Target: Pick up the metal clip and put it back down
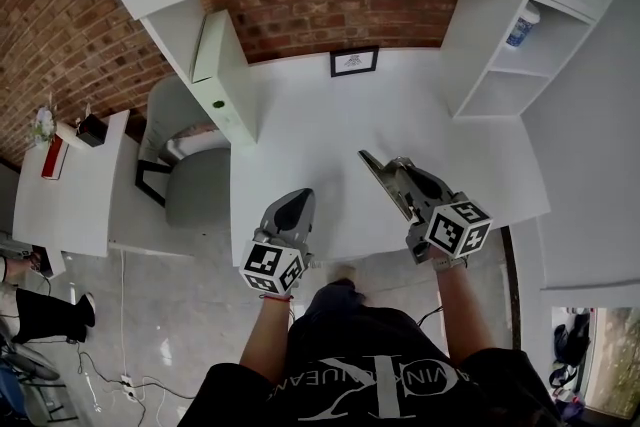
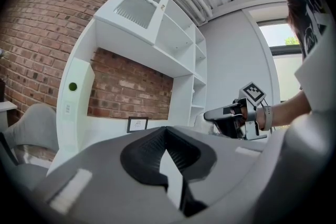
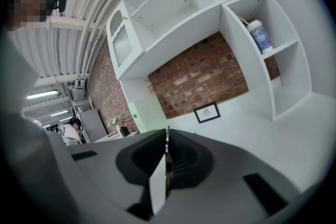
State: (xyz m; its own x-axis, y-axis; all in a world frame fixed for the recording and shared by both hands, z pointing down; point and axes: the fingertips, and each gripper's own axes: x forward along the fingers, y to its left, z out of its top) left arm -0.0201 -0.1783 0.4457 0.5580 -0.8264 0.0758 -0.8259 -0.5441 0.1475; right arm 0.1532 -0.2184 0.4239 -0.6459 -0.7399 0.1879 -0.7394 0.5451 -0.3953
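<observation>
The metal clip [image 1: 383,180] is a long silvery piece held over the white desk [image 1: 300,130], right of the middle. My right gripper [image 1: 405,173] is shut on it. In the right gripper view the clip [image 3: 167,130] shows edge-on as a thin strip pinched between the dark pads [image 3: 186,157]. The left gripper view shows the right gripper [image 2: 231,119] from the side, with the clip [image 2: 214,113] sticking out of it. My left gripper [image 1: 296,202] hovers near the desk's front edge with its jaws shut on nothing [image 2: 167,131].
A small framed picture [image 1: 354,62] leans against the brick back wall. White shelves [image 1: 505,75] rise at the right, with a patterned cup [image 1: 521,25] on one. A white upright panel [image 1: 215,50] bounds the desk's left. A grey chair [image 1: 195,177] stands left of it.
</observation>
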